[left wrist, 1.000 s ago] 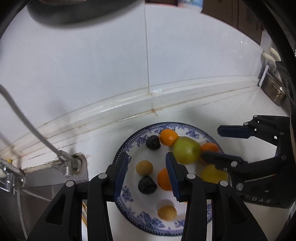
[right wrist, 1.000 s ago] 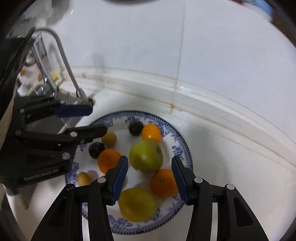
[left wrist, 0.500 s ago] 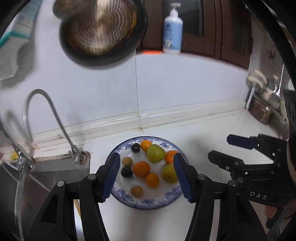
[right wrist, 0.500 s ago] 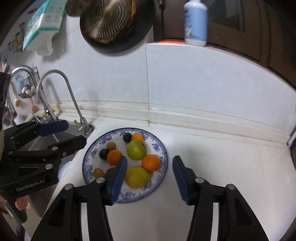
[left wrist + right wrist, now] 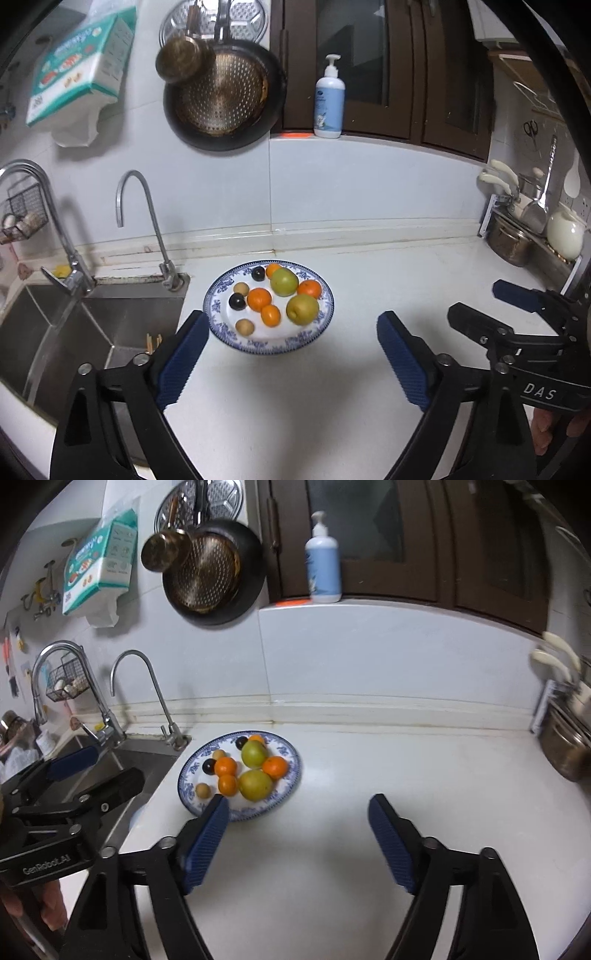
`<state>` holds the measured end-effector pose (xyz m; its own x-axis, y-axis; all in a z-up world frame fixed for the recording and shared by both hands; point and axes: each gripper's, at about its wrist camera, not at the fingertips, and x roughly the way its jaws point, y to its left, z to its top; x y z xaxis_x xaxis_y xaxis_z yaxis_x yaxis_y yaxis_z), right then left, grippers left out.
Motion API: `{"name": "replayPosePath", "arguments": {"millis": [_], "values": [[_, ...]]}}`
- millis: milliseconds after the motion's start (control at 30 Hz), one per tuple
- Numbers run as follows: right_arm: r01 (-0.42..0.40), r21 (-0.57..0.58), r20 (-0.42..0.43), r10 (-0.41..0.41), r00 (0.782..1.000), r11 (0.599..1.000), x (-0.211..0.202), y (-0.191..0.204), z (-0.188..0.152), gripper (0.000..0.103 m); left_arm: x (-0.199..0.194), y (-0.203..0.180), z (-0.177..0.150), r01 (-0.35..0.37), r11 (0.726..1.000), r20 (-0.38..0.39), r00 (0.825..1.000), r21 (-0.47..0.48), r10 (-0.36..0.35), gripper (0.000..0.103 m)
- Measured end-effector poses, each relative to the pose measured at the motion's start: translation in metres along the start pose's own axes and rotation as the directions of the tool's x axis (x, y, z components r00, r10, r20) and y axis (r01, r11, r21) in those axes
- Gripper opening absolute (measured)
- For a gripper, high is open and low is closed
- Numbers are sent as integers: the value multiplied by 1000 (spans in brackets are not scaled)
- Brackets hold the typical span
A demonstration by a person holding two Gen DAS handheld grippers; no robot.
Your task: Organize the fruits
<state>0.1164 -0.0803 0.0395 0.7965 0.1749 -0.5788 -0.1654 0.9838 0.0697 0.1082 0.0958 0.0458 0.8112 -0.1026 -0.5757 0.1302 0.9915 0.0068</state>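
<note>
Both grippers spread wide, clamped on nothing, above bare white counter (image 5: 280, 406).

Left gripper (image 5: 291, 354) and right gripper (image 5: 299, 834) just opened, nothing between the blue pads (image 5: 400, 360). Beyond, on a blue-patterned plate (image 5: 236, 341) beside the sink (image 5: 92, 332): two green fruits (image 5: 302, 309), four oranges (image 5: 259, 299), two dark plums (image 5: 236, 301), two small tan fruits (image 5: 244, 326). Farther back, faucet (image 5: 147, 221) and tiled wall.

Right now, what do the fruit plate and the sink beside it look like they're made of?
The plate looks like glazed ceramic or porcelain: white centre, blue painted pattern round the rim, slight gloss. The sink looks like brushed stainless steel: grey metal walls with dull streaked reflections.
</note>
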Motion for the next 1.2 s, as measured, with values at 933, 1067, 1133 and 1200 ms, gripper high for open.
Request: {"name": "replayPosePath", "arguments": {"millis": [933,1067,1133,1200], "values": [[62,-4,95,-61,994,998,-130,-14,-67,93,-115,-46,-46,-48,999,105,993,20,45,103],[65,-3,102,-65,993,998,-134,-14,-67,93,-117,-47,-49,-52,998,102,994,25,49,103],[65,-3,104,-65,992,998,-135,-14,-68,93,-116,-47,-51,-55,998,96,994,25,52,103],[71,-7,104,-70,992,997,-135,-14,-68,93,-117,-46,-53,-52,998,92,994,22,50,103]]}}
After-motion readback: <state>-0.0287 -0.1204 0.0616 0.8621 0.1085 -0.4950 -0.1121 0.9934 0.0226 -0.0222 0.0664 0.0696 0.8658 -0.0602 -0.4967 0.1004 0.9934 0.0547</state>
